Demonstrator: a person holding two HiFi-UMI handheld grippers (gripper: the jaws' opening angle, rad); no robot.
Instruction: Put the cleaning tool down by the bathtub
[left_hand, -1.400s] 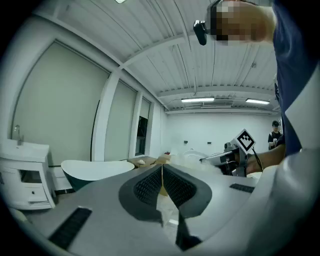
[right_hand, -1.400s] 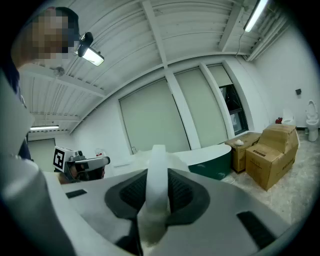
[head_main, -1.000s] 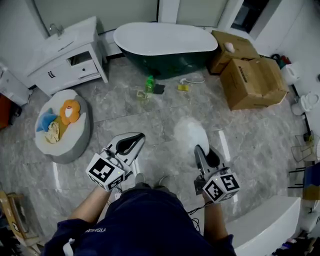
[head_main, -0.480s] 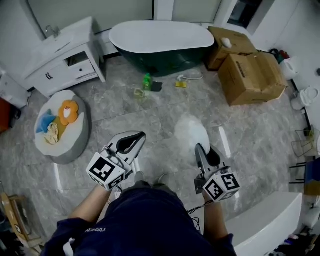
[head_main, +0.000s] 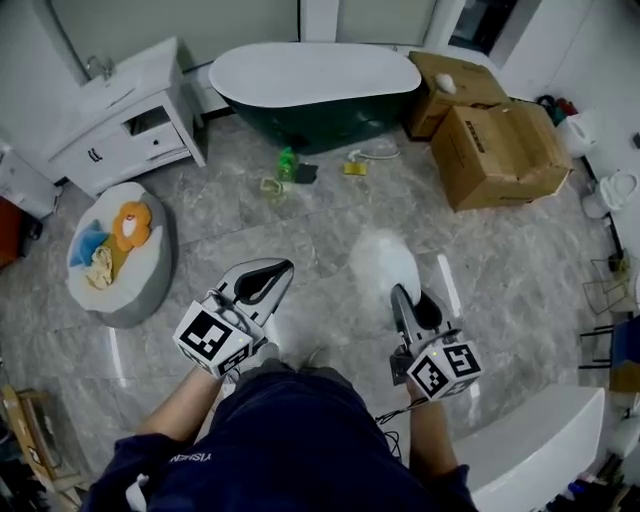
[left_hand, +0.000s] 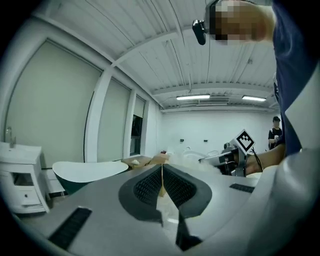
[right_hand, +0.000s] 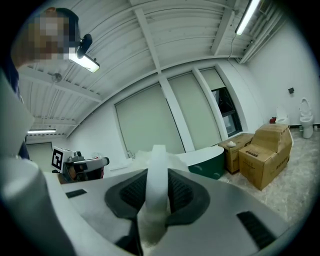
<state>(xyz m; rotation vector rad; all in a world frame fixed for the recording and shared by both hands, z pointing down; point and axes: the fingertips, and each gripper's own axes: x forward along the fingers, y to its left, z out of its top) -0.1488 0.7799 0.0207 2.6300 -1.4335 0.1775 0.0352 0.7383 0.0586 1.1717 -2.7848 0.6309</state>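
The right tool (head_main: 405, 300) clamps the handle of the white fluffy duster (head_main: 383, 262), held above the grey marble floor (head_main: 300, 215), well short of the far dark green bathtub (head_main: 315, 80). The left tool (head_main: 282, 268) is clenched, empty.

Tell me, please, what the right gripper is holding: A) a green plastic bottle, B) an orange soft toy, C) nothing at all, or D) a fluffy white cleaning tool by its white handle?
D: the right gripper is closed on the white handle, and the head of the fluffy white cleaning tool sticks out ahead of it in the head view.
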